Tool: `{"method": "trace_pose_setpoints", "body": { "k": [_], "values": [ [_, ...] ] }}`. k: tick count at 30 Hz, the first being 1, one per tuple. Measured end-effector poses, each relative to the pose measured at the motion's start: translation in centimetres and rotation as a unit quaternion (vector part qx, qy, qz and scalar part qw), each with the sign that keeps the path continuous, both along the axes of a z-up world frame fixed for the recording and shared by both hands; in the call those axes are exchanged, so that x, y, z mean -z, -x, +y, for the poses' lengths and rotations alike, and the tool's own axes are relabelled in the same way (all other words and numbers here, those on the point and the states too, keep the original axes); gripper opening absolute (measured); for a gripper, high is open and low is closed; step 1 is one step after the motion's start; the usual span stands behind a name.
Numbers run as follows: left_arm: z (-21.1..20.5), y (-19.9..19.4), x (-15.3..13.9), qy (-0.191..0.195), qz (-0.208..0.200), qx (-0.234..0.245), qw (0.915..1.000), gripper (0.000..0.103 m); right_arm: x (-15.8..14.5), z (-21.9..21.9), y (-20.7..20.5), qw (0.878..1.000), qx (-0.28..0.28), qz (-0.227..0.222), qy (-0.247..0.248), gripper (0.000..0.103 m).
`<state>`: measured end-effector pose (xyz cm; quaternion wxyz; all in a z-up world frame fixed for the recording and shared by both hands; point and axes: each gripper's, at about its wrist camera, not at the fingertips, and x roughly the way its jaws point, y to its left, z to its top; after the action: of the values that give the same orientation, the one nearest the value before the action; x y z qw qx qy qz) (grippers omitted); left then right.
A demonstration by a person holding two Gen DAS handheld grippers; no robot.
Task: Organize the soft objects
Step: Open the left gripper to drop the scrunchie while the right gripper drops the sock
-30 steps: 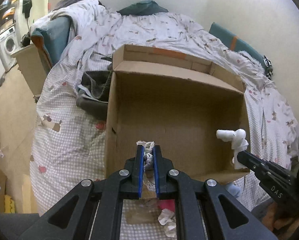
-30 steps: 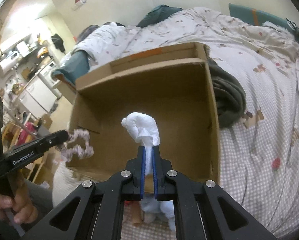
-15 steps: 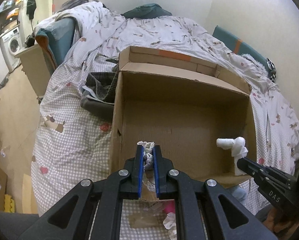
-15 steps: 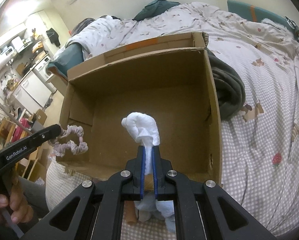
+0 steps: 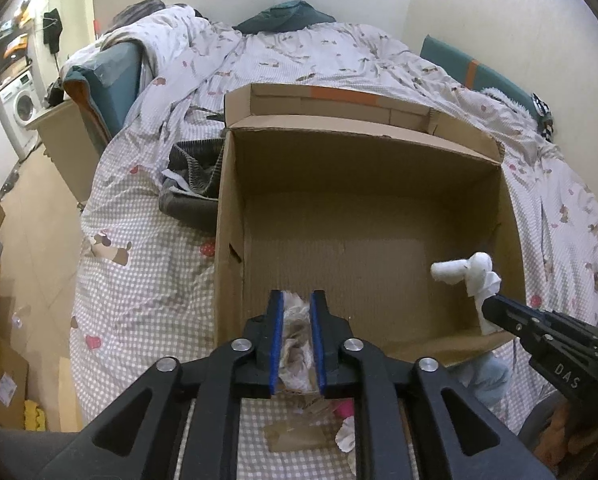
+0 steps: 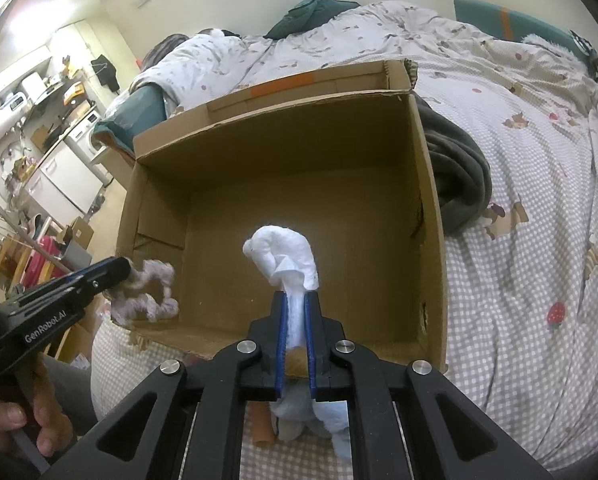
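Nearest, the left gripper (image 5: 296, 318) has its jaws pinching a frilly pinkish scrunchie (image 6: 149, 294), though they have spread a little wider than half a second ago, which I read as the start of a release. The right gripper (image 6: 295, 320) keeps its jaws pressed on a white cloth (image 6: 285, 256). Both soft things hang just over the near edge of the empty cardboard box (image 5: 363, 184), which sits on the bed (image 5: 139, 280), so dropping them in looks imminent
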<state>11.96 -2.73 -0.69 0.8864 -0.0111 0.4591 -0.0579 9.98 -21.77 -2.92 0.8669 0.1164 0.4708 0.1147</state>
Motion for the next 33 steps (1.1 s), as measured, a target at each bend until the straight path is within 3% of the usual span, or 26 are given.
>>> {"method": "trace_pose_setpoints", "body": {
  "k": [2,4,5,6,8,9,10,33],
  "values": [
    [0.0,0.0,0.0,0.0,-0.002,0.0,1.0,0.024,0.0,0.0,0.0,1.0,0.002,0.002,-0.003,0.01],
    [-0.1,0.1,0.0,-0.005,-0.005,-0.001,1.0,0.04,0.2,-0.1,-0.1,1.0,0.004,0.006,-0.005,0.016],
    [-0.2,0.2,-0.1,-0.007,-0.007,-0.002,0.9999,0.053,0.2,-0.2,-0.2,1.0,0.006,0.007,-0.006,0.019],
    [-0.2,0.3,-0.3,-0.009,-0.014,-0.003,0.9999,0.061,0.2,-0.2,-0.2,1.0,0.007,0.008,-0.007,0.026],
    [-0.2,0.5,-0.6,-0.009,-0.023,-0.002,0.9997,0.062,0.1,-0.2,-0.2,1.0,0.011,0.009,-0.01,0.051],
    [-0.3,0.5,-0.7,-0.01,-0.024,-0.001,0.9997,0.063,0.0,-0.3,-0.1,1.0,0.017,0.005,-0.012,0.074],
    [-0.3,0.5,-0.6,-0.011,-0.023,0.0,0.9997,0.063,-0.2,-0.4,0.1,1.0,0.023,-0.003,-0.013,0.077],
    [1.0,0.6,-0.1,-0.026,-0.007,-0.025,0.9993,0.063,0.1,-0.6,0.2,0.999,0.035,0.009,-0.003,0.077]
  ]
}}
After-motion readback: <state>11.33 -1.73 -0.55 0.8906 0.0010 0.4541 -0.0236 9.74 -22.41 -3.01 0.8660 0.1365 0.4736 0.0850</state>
